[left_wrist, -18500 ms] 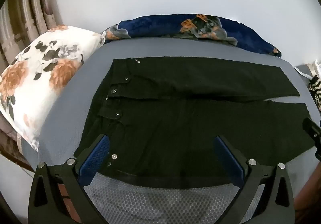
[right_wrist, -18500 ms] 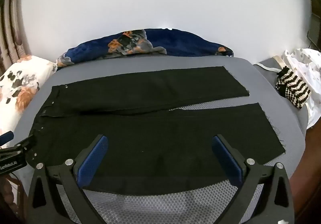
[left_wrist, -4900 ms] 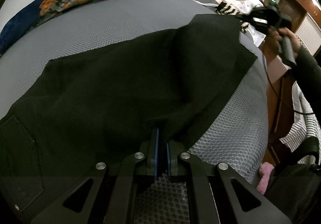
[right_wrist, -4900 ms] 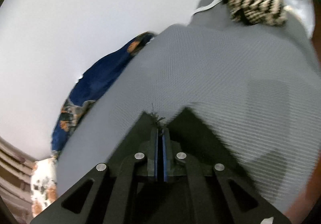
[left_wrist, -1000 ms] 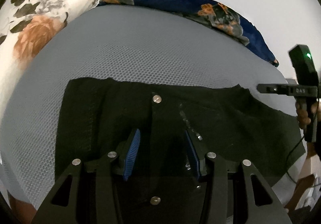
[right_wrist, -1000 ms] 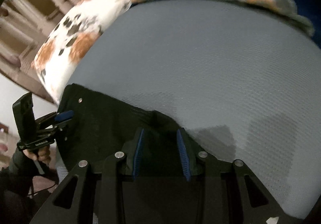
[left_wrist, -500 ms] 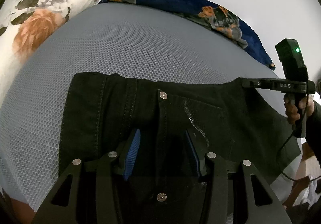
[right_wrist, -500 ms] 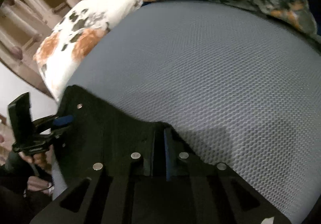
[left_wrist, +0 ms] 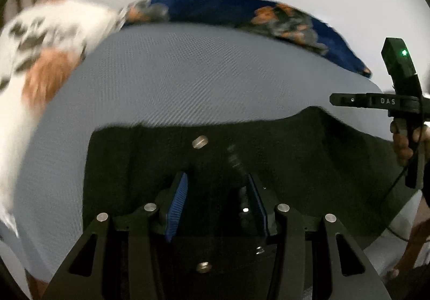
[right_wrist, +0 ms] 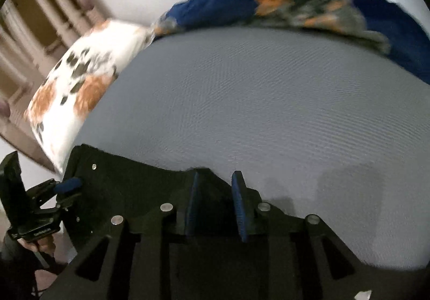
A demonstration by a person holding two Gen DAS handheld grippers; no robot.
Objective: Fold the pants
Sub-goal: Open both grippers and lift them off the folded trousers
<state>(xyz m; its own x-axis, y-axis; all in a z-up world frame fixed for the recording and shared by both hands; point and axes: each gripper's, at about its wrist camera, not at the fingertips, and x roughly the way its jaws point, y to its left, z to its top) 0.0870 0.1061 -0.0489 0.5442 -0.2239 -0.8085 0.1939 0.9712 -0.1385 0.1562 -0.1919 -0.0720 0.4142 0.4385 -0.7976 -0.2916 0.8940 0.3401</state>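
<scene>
- Left wrist view showed the black pants [left_wrist: 282, 155] lying as a compact folded bundle on the grey mesh bedspread [left_wrist: 201, 79], with a metal button [left_wrist: 200, 142] at twelve o'clock from the left gripper [left_wrist: 216, 200].
- That left gripper stood part open over the cloth, its blue pads [left_wrist: 177, 203] apart and pinching nothing that I could make out.
- Right wrist view showed the right gripper [right_wrist: 215, 199] with jaws opening; a raised corner of the pants sat between the pads, which did not press it.
- At nine o'clock in that view, the left gripper hovered over the bundle's far edge.
- I judged the fold nearly finished and this step the release; the next move would call for lifting both tools clear without dragging the top layer.
- A floral pillow [right_wrist: 78, 90] lay at ten o'clock, well apart from the pants.
</scene>
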